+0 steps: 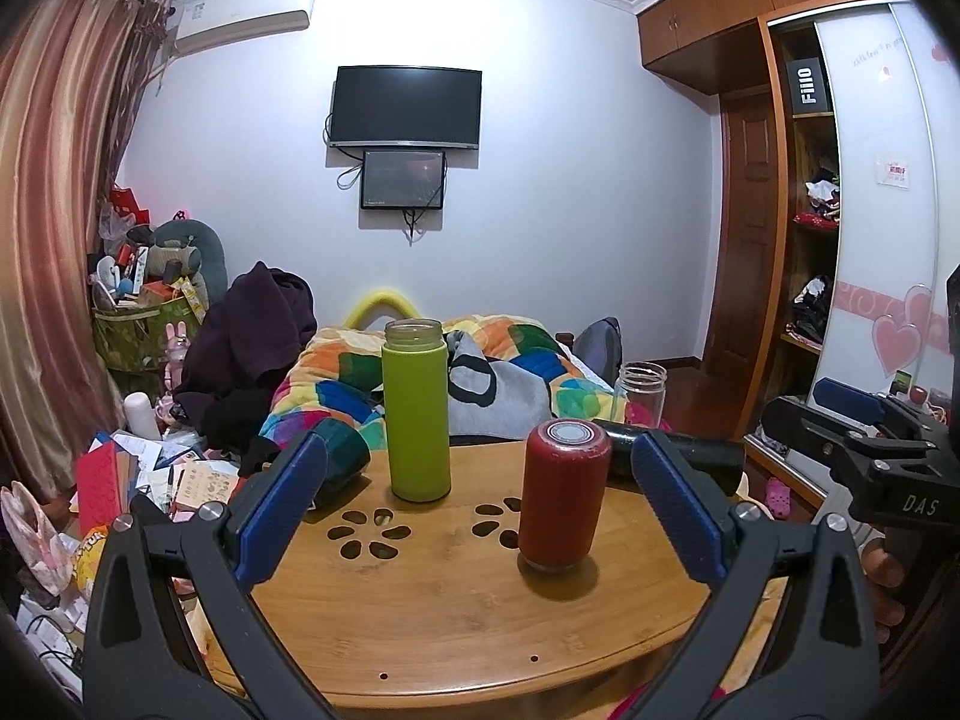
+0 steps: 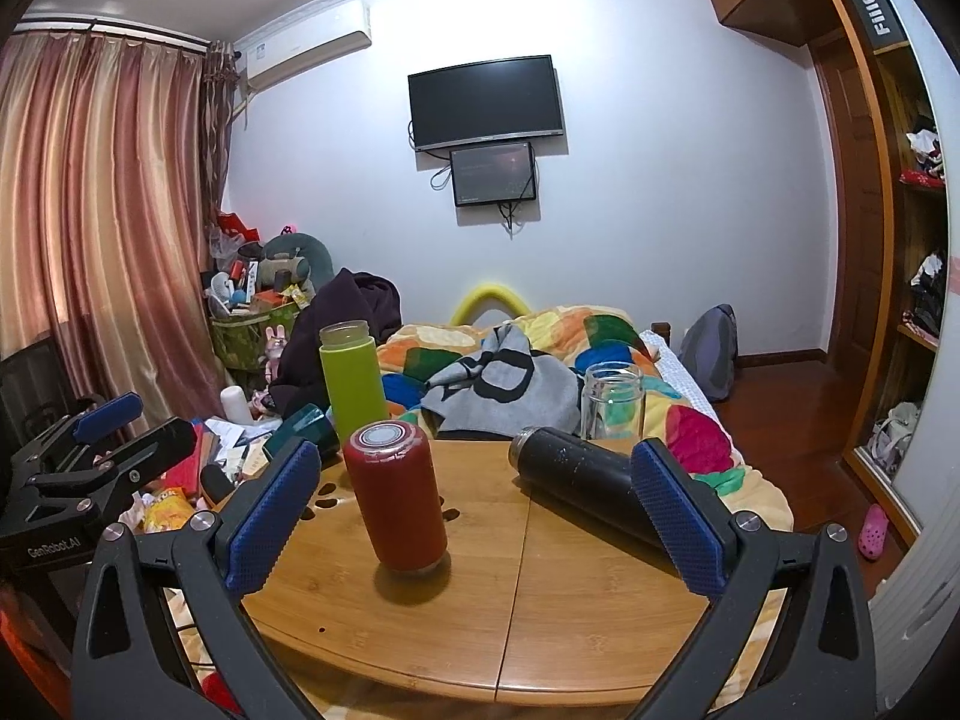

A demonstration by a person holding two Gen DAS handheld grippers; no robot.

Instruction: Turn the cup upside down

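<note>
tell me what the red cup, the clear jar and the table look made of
Red cup: matte, faintly textured red skin, probably a coating or sleeve over metal, given the silvery ringed end on top.
Clear jar: see-through with a threaded neck, glass or clear plastic.
Table: light wood, likely bamboo, glossy, with a fine straight grain and a centre seam.

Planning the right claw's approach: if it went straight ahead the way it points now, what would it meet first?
Probably nothing on the round wooden table: the open right claw points between the upside-down red cylindrical cup and the black metal flask lying on its side. Depth is unclear; the flask looks closer to that line.
</note>
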